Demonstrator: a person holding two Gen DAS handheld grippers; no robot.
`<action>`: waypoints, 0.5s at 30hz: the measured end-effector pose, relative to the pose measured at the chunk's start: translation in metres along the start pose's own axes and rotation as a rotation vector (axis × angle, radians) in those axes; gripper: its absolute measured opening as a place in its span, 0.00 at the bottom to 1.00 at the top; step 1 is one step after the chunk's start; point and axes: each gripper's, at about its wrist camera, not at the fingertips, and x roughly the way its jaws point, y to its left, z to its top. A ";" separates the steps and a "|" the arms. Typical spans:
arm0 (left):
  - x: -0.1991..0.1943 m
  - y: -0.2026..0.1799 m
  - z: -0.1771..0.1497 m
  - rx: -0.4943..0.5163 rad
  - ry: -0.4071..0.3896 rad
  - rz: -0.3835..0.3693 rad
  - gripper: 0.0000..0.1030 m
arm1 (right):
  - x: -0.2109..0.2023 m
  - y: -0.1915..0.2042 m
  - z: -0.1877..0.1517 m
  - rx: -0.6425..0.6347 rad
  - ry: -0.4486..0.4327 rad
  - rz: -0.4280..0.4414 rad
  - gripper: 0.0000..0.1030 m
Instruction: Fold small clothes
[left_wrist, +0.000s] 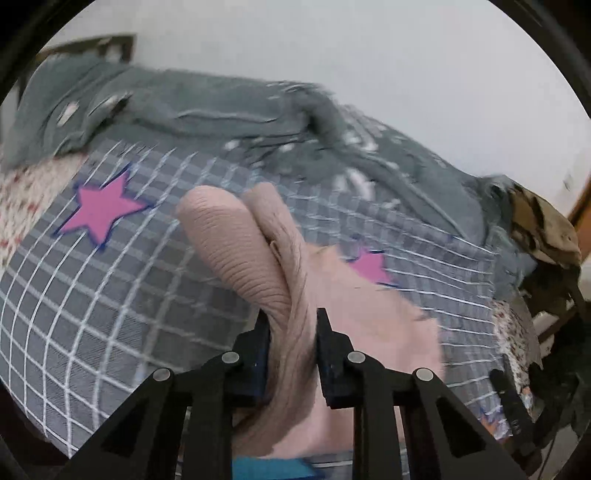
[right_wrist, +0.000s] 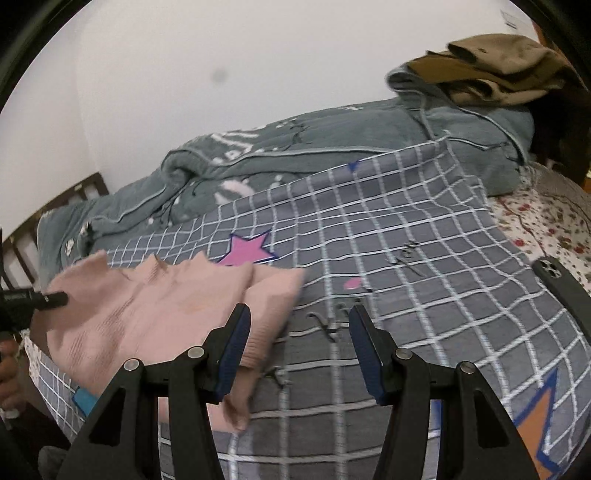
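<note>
Two grippers: one loaded, one free
left gripper (left_wrist: 290, 347): pinching a bunched fold of the pink top (left_wrist: 236, 243); no gap at the pads
right gripper (right_wrist: 299, 347): jaws spread, nothing between them, just beside the top's near hem
pink top location: on the grey checked sheet (right_wrist: 424, 258), one side lifted
step tip: likely carrying the sleeve side across; keep pinch firm, lay flat, pin opposite edge with free gripper
pose: both angled down toward the bed
</note>
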 end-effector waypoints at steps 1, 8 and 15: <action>-0.002 -0.016 0.001 0.021 0.002 -0.015 0.20 | -0.004 -0.007 0.001 0.012 -0.006 0.002 0.53; 0.049 -0.140 -0.040 0.184 0.117 -0.071 0.17 | -0.006 -0.043 0.003 0.109 0.000 0.023 0.53; 0.095 -0.183 -0.090 0.301 0.259 -0.180 0.04 | -0.015 -0.049 -0.002 0.098 0.000 0.027 0.53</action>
